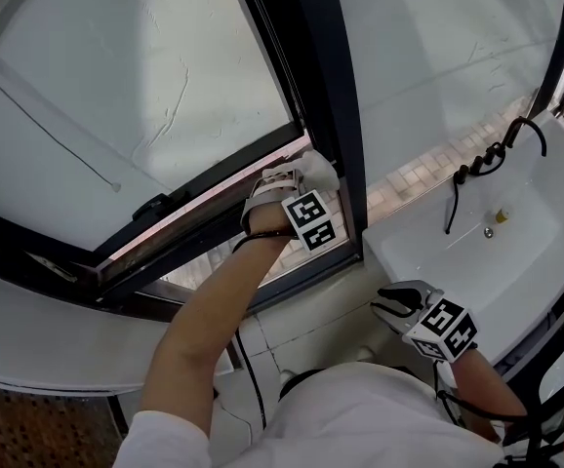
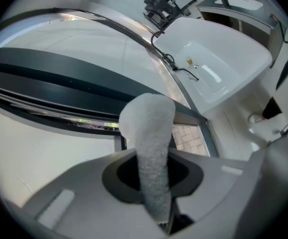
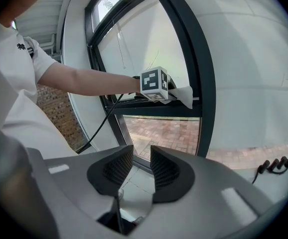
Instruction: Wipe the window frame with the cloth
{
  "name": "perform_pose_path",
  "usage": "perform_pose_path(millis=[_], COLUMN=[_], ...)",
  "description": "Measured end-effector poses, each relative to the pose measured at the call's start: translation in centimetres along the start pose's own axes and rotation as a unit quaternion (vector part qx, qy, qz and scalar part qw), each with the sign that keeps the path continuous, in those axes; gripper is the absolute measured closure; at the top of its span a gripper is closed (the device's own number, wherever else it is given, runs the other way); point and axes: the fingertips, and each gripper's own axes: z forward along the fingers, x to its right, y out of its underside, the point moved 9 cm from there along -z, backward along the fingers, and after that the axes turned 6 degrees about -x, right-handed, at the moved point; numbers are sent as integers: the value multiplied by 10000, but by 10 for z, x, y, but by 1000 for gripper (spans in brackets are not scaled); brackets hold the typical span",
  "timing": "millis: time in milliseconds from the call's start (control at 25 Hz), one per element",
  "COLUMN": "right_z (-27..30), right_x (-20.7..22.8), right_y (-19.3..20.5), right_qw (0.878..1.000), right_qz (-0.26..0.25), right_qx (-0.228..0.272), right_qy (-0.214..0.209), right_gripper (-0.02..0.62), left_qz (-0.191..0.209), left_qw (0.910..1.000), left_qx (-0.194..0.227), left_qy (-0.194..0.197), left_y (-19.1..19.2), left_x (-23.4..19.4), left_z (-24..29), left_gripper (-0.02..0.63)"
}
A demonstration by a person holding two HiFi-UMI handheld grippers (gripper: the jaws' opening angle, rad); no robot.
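- The left gripper [image 1: 294, 185] is pinching the white cloth [image 2: 151, 143] tight between its jaws, holding it against the dark window frame [image 1: 333, 105].
- The right gripper [image 3: 137, 171] is hanging empty at near right, jaws slightly parted.

Can't see from head view where cloth [image 1: 321, 172] meets window frame [image 1: 345, 115]; blocked by left claw [image 1: 297, 178] itself. Can't identify small yellow item [image 1: 503, 215] in sink [image 1: 409, 247], too small. Can't follow sink's right end, cut by picture edge.
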Motion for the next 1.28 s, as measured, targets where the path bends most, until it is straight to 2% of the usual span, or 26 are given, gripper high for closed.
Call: perform_pose_path(millis=[280,560,760,1000,1280], right_z=[0,-7,-10,-12,-16], right_x=[0,2,5,8,16], right_y=[-5,-2,-3,-8,-25], right_qw=[9999,9999,9997,9996,9986], right_qz=[-96,-44,-65,-164,-511], right_qx=[47,143,210,228,103], right_qy=[-13,36,76,73,129], right_gripper=[485,485,485,485,485], left_qz=[72,222,288,181,18], left_qw=[9999,9989,9966,9934,9873], left_qx=[-38,-32,4,46,124], left_qy=[-65,-410,-773,-1130,-1585], left_y=[1,0,-1,1,12], left_x=[-17,-54,-92,-148,-209], left_z=[-5,-26,-48,-80,-118], left_gripper=[514,514,514,514,514])
